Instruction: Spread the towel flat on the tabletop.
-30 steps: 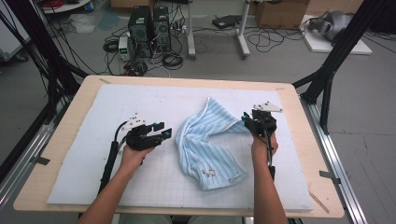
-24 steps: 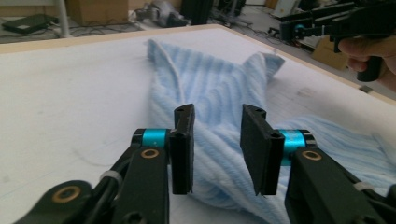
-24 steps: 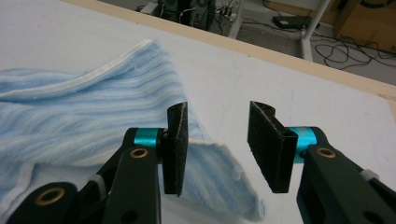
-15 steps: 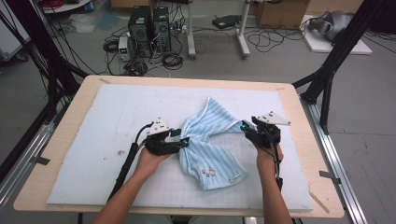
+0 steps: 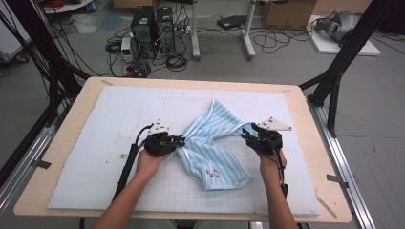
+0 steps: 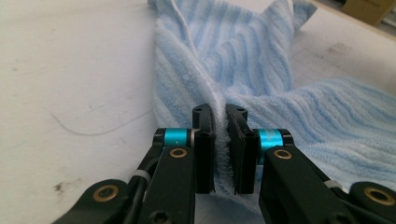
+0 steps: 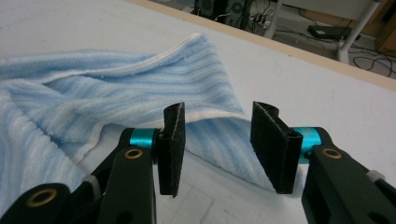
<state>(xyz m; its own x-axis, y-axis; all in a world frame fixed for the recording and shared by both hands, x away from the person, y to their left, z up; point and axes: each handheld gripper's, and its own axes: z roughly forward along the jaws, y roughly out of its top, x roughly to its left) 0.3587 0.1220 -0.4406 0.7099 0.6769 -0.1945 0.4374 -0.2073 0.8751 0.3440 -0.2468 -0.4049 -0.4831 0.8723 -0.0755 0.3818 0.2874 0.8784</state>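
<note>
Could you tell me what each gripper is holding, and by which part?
The left gripper is shut on the blue striped towel, pinching its left edge fold. The right gripper is open around the towel's right edge.

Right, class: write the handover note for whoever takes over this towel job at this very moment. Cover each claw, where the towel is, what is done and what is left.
Left claw: shut on a fold at the left edge of the blue striped towel.
Right claw: open, jaws either side of the towel's right corner, not yet gripping.
Towel: crumpled and twisted mid-table on the white mat, one corner pointing to the far edge, its lower part lying flat near the person.
Done: left edge gripped; right claw lined up on its corner.
Left: probably close the right claw on the corner, then pull the towel out flat.
</note>
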